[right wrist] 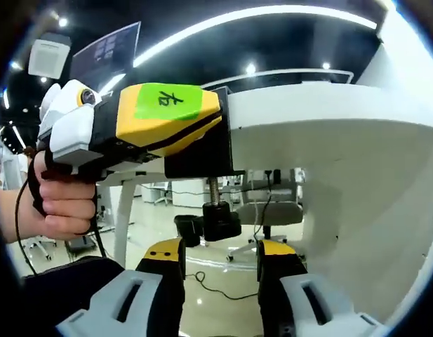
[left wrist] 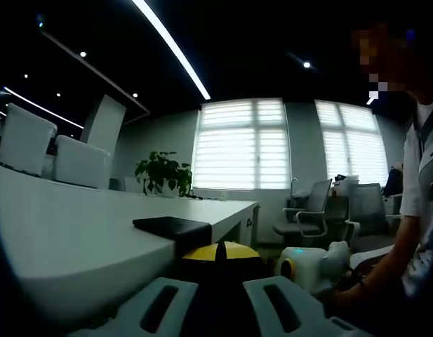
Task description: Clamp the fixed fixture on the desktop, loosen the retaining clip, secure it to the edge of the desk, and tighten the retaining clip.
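Gripping the black clamp fixture (right wrist: 202, 151) at the white tabletop (right wrist: 328, 112) edge: left claw (right wrist: 202, 123), clenched on it. Right claw (right wrist: 220, 263), released, jaws either side below the fixture's screw knob (right wrist: 220, 221).

Blinded windows (left wrist: 257, 144), ceiling strip light (left wrist: 171, 46)

One white counter (left wrist: 76, 232), one black clamp (right wrist: 202, 158) with one screw (right wrist: 215, 191), one potted plant (left wrist: 162, 172), two blinded windows (left wrist: 241, 144), and two tools (right wrist: 220, 270).
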A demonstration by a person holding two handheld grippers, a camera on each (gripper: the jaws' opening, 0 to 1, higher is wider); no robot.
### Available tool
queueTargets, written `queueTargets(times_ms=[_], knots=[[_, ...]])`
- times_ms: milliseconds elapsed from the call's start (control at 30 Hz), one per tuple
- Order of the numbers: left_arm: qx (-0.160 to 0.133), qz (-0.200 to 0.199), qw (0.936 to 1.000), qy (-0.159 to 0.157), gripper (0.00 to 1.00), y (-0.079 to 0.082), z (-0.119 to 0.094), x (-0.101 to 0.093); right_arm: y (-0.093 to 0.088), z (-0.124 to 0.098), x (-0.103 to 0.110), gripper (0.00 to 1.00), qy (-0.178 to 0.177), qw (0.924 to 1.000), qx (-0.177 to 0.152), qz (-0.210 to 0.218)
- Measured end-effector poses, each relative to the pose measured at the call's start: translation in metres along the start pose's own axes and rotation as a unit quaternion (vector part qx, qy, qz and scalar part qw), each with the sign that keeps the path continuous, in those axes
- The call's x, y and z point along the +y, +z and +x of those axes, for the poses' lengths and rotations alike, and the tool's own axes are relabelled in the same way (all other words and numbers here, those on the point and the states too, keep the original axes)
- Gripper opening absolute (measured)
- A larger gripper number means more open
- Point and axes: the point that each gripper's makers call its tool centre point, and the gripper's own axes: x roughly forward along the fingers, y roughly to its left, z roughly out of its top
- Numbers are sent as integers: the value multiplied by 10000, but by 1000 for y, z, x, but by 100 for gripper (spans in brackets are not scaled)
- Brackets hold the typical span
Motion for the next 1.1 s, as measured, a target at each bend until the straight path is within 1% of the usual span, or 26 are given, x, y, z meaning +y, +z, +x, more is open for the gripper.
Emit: queueTargets(times_ms=[33,67,133,167,200,233,267,300,367,467,500,533,667,767,833,867,900,967,1000,1100], knots=[[7,7,10000,1,1,0,0,0,4,1,1,38,-10,10000,-61,17],[10,3,10000,1,1,0,0,-1,9,3,-1,38,-135,9997,-174,76],[8,-2,10000,-4,1,0,-1,-1,14,5,2,35,-151,9997,-205,51],[11,-4,10000,-3,1,0,-1,-1,19,8,6,34,-109,9994,-268,180],[21,2,10000,0,1,0,-1,-2,20,11,11,33,-48,9995,-241,206],[22,1,10000,0,1,0,-1,-2,19,14,15,36,-53,9997,-182,152],[14,7,10000,-3,1,0,-1,-2,19,16,16,40,-76,9998,-191,45],[19,18,10000,1,1,0,-1,-3,18,18,15,41,-102,9998,-158,5],[24,20,10000,4,1,0,-2,-3,17,20,11,38,-182,9997,-132,-34],[16,16,10000,6,1,0,-2,-5,14,22,1,28,-309,9995,-41,-54],[27,16,10000,5,1,-1,-2,-5,14,22,-1,28,-279,9996,-47,-41],[21,18,10000,9,1,-1,-2,-5,14,23,2,28,-203,9998,-42,73],[11,4,10000,7,1,0,-3,-4,14,21,2,28,-107,9999,-73,-2],[11,4,10000,6,1,-1,-2,-4,15,22,4,27,106,9998,-125,-123],[11,-1,10000,6,1,-1,-2,-4,15,20,6,27,435,9988,-208,-19],[14,3,10000,4,1,-1,-2,-5,15,19,7,27,579,9979,-228,-158],[10,-3,10000,1,1,-1,-2,-5,15,19,8,27,697,9972,-196,-195],[3,-10,10000,-9,1,-1,-3,-6,15,19,10,27,926,9954,-172,-153],[-1,-15,10000,-12,1,-1,-3,-6,14,22,10,27,1107,9936,-166,-154],[0,-15,10000,-13,1,-1,-3,-7,15,22,11,26,1349,9902,-202,-305]])
